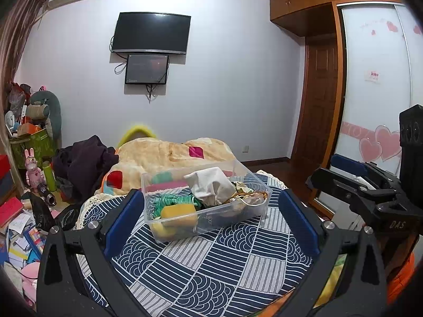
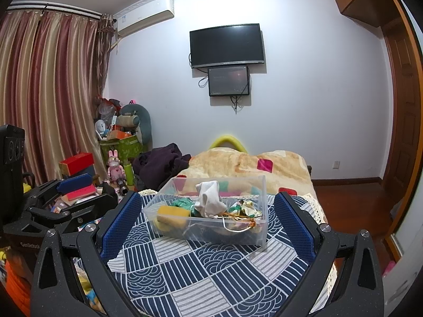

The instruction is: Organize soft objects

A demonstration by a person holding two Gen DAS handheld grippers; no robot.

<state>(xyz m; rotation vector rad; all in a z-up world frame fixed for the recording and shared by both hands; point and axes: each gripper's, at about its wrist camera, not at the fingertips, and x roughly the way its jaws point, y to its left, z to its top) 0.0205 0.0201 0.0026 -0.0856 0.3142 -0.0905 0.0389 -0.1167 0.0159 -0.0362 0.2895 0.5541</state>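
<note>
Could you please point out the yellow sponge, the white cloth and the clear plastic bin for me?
yellow sponge [image 1: 178,212]: left wrist view, its top face.
white cloth [image 2: 209,196]: right wrist view, middle of the bunched fabric.
clear plastic bin [image 2: 260,185]: right wrist view, bare far right wall.

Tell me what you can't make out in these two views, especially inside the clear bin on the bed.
- Clear bin bottom layer: in both views the white cloth and yellow sponge cover what lies beneath.
- Green item: mostly buried in the left wrist view, so its kind is unclear.
- Yellow object behind the blanket: only its top arc shows.
- Floor clutter: too small and distorted at the left wrist edge.
</note>
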